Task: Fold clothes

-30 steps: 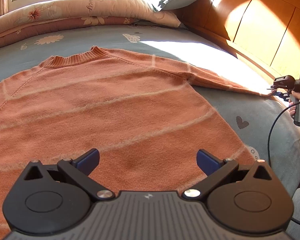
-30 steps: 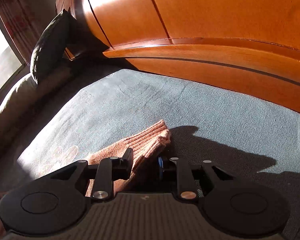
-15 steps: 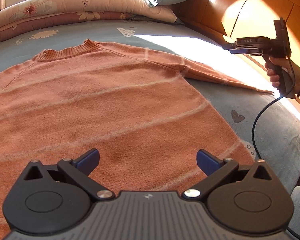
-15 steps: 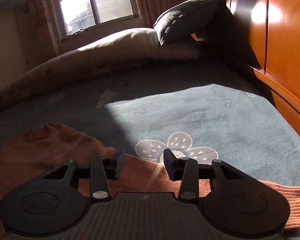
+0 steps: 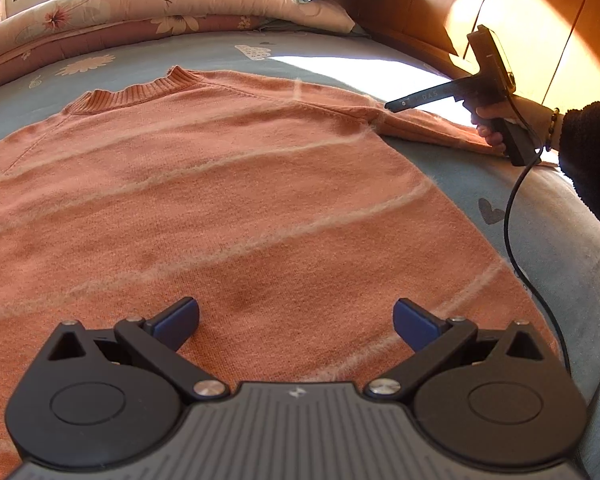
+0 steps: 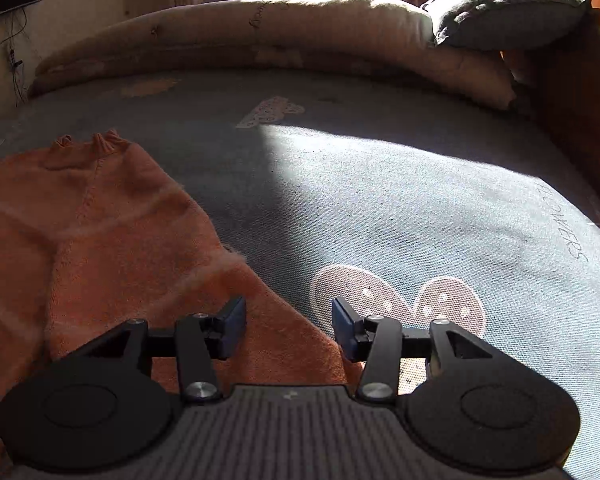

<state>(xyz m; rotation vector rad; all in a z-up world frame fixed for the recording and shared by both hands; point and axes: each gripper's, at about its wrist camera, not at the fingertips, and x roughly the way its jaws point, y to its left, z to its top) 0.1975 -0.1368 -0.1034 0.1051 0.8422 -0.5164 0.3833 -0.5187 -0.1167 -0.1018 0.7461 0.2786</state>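
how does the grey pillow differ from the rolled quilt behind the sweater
The grey pillow is plain dark grey, while the quilt is cream and pink with printed flowers. The pillow is small and sits in the corner by the wooden headboard; the quilt is a long roll spanning the far edge of the bed. The pillow rests partly on top of the quilt. Both are soft bedding, lying clear of the orange sweater.

My right tool (image 6: 288, 326), jaws opening, nothing between them, hangs over the orange sweater's (image 6: 100, 232) sleeve edge at 9 o'clock. Bed (image 6: 400, 200) ahead; dark pillow (image 6: 508, 12) at 1 o'clock.
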